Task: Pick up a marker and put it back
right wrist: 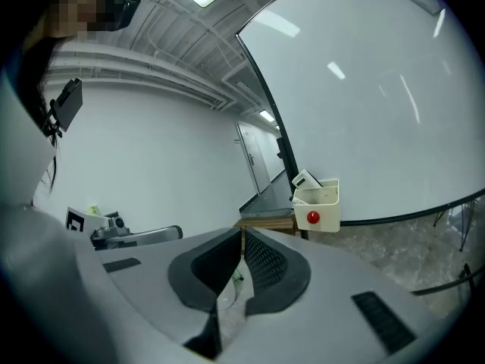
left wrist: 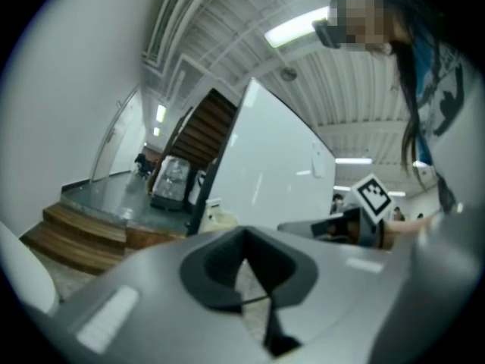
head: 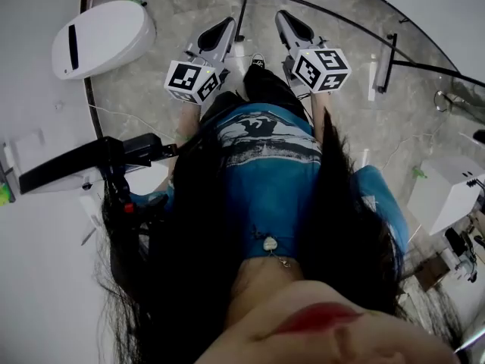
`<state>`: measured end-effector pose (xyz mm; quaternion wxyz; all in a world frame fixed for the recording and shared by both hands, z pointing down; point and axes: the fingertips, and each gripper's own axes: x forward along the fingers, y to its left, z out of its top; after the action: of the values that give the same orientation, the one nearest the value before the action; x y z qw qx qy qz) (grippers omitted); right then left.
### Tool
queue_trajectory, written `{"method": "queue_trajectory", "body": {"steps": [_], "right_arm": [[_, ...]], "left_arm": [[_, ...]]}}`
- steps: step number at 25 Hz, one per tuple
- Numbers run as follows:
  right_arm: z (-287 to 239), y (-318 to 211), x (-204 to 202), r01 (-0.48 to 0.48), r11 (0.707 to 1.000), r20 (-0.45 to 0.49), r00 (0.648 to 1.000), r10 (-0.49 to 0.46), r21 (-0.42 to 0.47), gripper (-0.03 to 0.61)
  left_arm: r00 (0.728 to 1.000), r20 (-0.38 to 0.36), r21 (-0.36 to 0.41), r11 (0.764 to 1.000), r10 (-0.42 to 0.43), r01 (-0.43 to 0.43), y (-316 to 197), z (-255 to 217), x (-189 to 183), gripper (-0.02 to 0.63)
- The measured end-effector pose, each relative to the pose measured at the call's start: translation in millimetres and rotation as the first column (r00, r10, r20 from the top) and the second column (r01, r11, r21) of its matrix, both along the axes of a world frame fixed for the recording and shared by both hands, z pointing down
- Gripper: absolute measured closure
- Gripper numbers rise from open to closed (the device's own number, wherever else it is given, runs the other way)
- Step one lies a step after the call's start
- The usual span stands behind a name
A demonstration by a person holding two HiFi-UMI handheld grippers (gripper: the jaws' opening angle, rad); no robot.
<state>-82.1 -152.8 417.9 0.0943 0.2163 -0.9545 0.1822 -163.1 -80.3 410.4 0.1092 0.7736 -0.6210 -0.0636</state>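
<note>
No marker shows plainly in any view. A white holder box (right wrist: 318, 203) with a red round magnet (right wrist: 313, 218) hangs on the whiteboard (right wrist: 379, 112); something white and grey sticks out of its top, too small to name. I hold both grippers out in front of my body, above the floor. In the head view my left gripper (head: 220, 30) and my right gripper (head: 292, 23) point away from me, side by side. The left gripper (left wrist: 244, 237) is shut with nothing between its pads. My right gripper (right wrist: 242, 233) is shut and empty too, pointing towards the board's left edge.
A marble floor (head: 151, 89) lies below. The whiteboard's black stand legs (head: 386, 63) run ahead and to the right. A white rounded machine (head: 102, 36) sits at the far left, white boxes (head: 443, 192) at the right. Wooden steps (left wrist: 76, 237) rise beyond the board.
</note>
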Motion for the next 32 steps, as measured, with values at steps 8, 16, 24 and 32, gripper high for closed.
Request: {"method": "queue_trajectory", "body": {"steps": [8, 16, 24, 32], "right_arm": [[8, -111, -18, 0.042, 0.999, -0.021, 0.999, -0.043, -0.011, 0.558], [20, -173, -55, 0.141, 0.990, -0.046, 0.989, -0.141, 0.014, 0.558], [31, -191, -106, 0.260, 0.953, -0.213, 0.951, -0.225, 0.154, 0.537], [33, -196, -102, 0.274, 0.952, -0.281, 0.932, -0.227, 0.140, 0.440]], "left_arm": [[1.000, -0.002, -0.024, 1.000, 0.003, -0.003, -115, 8, -6, 0.612], [0.999, 0.047, -0.051, 0.999, -0.014, 0.016, -180, 16, -18, 0.612], [0.998, 0.059, -0.080, 0.996, -0.035, 0.039, -200, 26, -41, 0.612], [0.997, 0.081, -0.077, 0.997, 0.010, -0.003, -215, 11, -33, 0.612]]}}
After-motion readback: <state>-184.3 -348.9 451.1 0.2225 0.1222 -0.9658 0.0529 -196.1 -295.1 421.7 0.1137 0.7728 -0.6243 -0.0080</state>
